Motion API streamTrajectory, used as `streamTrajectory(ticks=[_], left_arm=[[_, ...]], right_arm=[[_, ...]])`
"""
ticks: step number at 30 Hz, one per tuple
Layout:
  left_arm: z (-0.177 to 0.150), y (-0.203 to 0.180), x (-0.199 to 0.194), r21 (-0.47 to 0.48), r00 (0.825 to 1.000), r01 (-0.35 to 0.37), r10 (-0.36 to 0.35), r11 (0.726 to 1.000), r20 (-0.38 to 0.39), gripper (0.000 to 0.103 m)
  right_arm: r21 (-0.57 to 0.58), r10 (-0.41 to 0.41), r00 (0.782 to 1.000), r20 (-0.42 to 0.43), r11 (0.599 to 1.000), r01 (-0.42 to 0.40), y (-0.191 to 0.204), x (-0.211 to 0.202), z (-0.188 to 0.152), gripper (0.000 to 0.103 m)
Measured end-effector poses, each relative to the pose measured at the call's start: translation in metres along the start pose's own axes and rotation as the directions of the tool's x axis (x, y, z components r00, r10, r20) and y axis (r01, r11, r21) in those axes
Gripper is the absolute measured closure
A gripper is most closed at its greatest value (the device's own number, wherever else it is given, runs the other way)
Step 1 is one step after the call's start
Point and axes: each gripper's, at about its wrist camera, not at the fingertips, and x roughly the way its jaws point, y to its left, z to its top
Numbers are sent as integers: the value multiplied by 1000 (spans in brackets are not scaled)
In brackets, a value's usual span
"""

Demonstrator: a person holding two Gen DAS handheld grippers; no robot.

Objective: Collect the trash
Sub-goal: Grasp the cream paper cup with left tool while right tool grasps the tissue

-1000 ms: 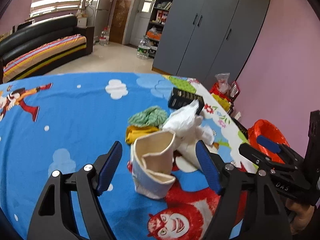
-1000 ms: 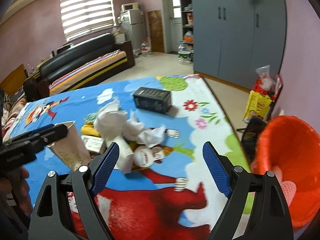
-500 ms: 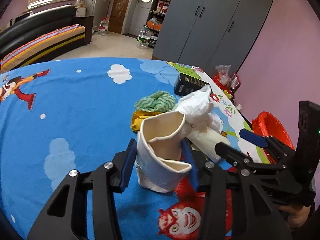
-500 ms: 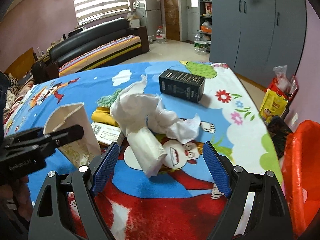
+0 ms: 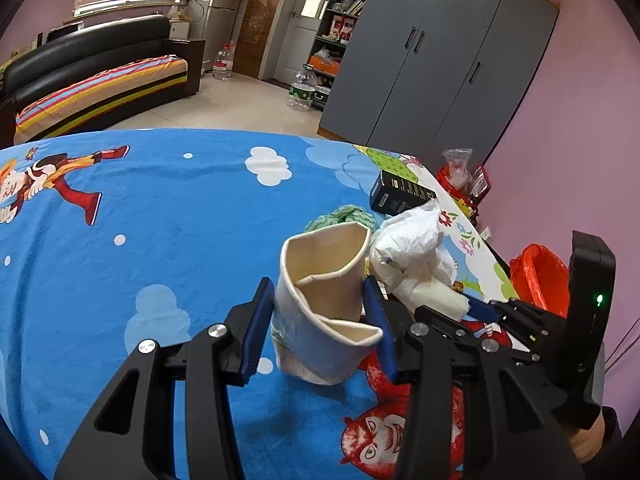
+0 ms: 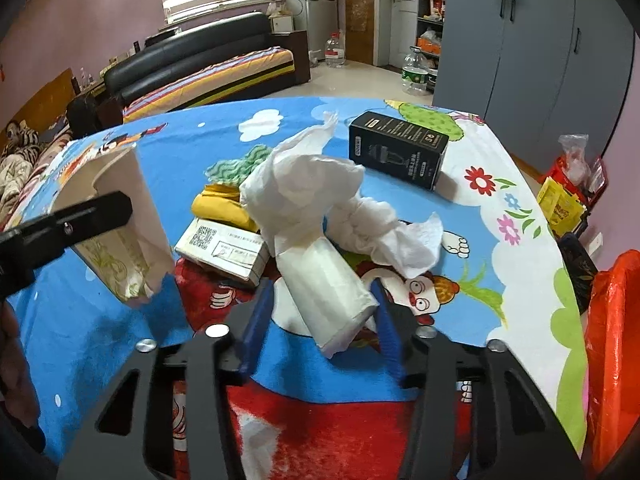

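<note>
A crushed white paper cup [image 5: 324, 252] stands on the blue cartoon bedsheet [image 5: 160, 220] with my left gripper [image 5: 318, 292] shut on it, both blue pads pressing its sides. The same cup [image 6: 120, 216] shows at the left of the right wrist view. A white tissue roll [image 6: 320, 272] with crumpled tissue [image 6: 304, 184] trailing from it lies between the jaws of my right gripper [image 6: 322, 288]. Those jaws are closing; the right pad is at the roll, while a strip of sheet still shows by the left pad.
An orange-lined bin [image 6: 612, 340] stands off the bed's right edge. A black box [image 6: 400, 150], a small white carton [image 6: 224, 248], a yellow item [image 6: 220, 204] and a green cloth [image 6: 232, 166] lie behind the tissue. Beyond the bed are a sofa and grey wardrobe.
My left gripper closed on the paper cup and holds it. My right gripper came down and forward over the tissue roll, and its jaws narrowed sharply around it.
</note>
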Motion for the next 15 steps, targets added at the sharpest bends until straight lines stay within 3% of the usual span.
streamTrajectory(ticks=[5, 15], left_arm=[[1, 0, -5, -3, 1000, -1, 1, 1000, 11, 59], [8, -13, -16, 18, 999, 9, -10, 1000, 41, 59]], right_arm=[[-2, 5, 1000, 13, 1000, -5, 3, -7, -2, 76], [65, -10, 995, 103, 998, 3, -14, -56, 0, 77]])
